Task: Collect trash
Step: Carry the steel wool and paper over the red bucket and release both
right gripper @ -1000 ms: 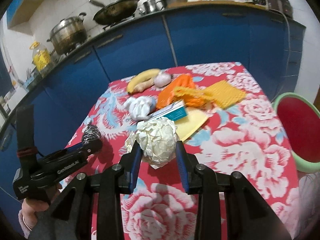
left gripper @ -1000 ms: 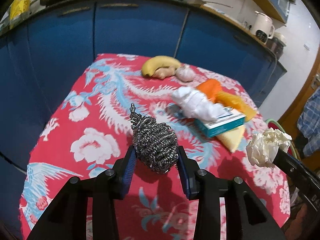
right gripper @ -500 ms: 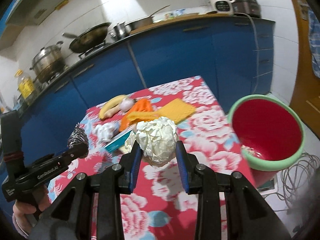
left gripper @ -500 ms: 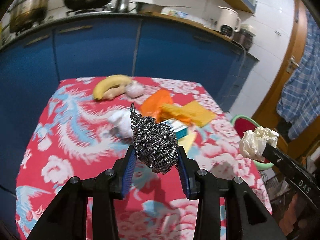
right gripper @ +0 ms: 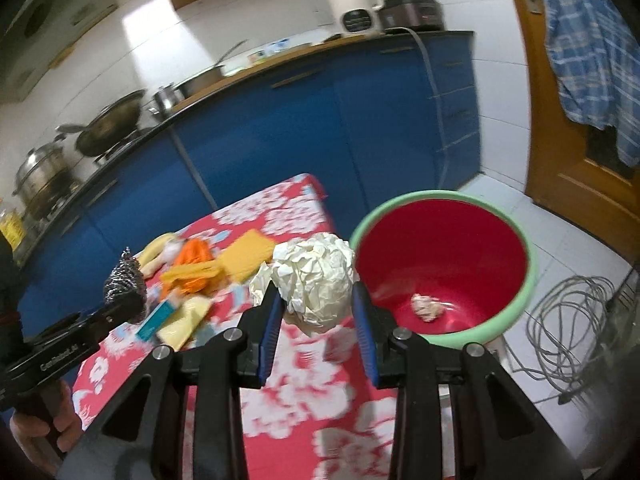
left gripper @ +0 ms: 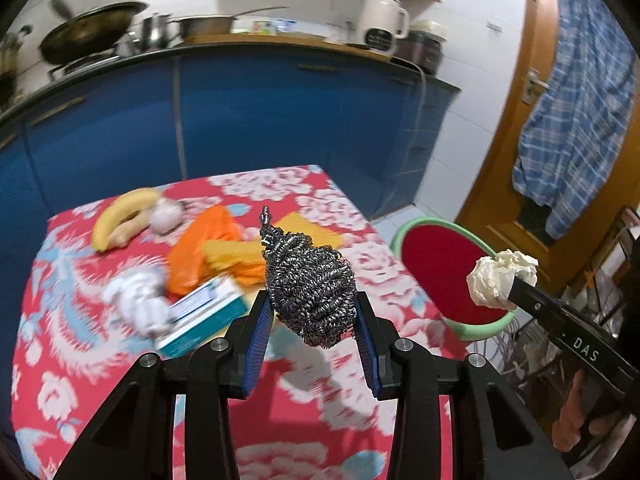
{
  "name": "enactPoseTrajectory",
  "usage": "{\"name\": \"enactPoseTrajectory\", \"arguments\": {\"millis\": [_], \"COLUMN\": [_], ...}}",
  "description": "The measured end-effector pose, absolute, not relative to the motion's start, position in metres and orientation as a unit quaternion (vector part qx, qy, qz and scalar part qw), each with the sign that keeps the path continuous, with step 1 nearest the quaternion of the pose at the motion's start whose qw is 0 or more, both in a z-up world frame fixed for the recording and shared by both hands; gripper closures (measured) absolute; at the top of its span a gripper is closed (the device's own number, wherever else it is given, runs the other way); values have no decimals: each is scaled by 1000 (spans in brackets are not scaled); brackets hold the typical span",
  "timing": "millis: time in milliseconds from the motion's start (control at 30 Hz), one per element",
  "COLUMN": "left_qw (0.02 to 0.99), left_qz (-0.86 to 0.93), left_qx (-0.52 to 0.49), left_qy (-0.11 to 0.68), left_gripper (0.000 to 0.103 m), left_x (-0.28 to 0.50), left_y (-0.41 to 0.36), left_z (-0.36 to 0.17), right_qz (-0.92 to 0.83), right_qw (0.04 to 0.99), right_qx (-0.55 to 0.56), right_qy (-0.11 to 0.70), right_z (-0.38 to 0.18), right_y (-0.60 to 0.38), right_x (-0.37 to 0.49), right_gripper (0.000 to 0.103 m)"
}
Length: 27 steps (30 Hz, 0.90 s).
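Progress: mid-task, carry phase, nothing dropped from this load yet.

Table with the red floral cloth (left gripper: pixel 304 408) is partly cleared at best. On it, far side: orange plastic bag (left gripper: pixel 200 248), yellow woven cloth (right gripper: pixel 248 254), teal-and-white flat box (left gripper: pixel 202 316), pale yellow sheet (right gripper: pixel 186 320), white wadded bundle (left gripper: pixel 140 300), plus yellow banana (left gripper: pixel 120 216) and a garlic-like bulb (left gripper: pixel 166 214), which I'd judge are not trash. So several pickups probably remain.

Red bin with the green rim (right gripper: pixel 532 280) sits on the floor just off the table's right edge. One small crumpled scrap (right gripper: pixel 428 307) already lies at its bottom, so at least one item is done.

Right gripper (right gripper: pixel 318 316) is clamped on the crumpled white paper ball (right gripper: pixel 316 280); the ball hangs over the table edge, just beside the bin rim, not yet over the opening.

Left gripper (left gripper: pixel 312 324) is clamped on the steel-wire scouring ball (left gripper: pixel 310 284), above the table and further from the bin than the paper.

Versus a second ago: both grippers have swung right, towards the bin. Then both views looked at mid-table with the bin at the frame edge or barely visible; now the bin fills the right view and sits clearly in the left. Grip on both items unchanged. Table items look unmoved.
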<state>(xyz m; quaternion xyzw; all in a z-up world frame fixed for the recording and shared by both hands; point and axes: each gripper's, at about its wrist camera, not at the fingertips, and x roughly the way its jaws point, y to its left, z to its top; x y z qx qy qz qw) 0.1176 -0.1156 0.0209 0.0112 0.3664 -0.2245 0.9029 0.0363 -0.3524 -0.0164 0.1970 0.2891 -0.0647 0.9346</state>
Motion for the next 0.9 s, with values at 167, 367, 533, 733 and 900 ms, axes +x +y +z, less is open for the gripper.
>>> {"name": "enactPoseTrajectory", "arguments": {"millis": [167, 367, 533, 733, 900], "left_qw": [893, 885, 877, 868, 860], "left_qz": [-247, -269, -286, -300, -312], "left_qx": [29, 48, 65, 82, 95], "left_qy": [374, 377, 381, 386, 392], "left_gripper": [62, 62, 62, 62, 62], "left_x": [128, 136, 139, 144, 147], "left_y": [-152, -189, -218, -246, -267], "left_z": [16, 11, 4, -5, -14], "right_qz": [-96, -119, -133, -142, -147], "right_qw": [928, 917, 910, 902, 900], "right_qx": [214, 234, 240, 254, 259], "right_qy": [290, 302, 311, 318, 318], "right_z": [-28, -45, -59, -72, -79], "right_y": [-386, -416, -433, -450, -460], "right_x": [36, 39, 43, 47, 48], "right_gripper": [65, 65, 63, 60, 56]}}
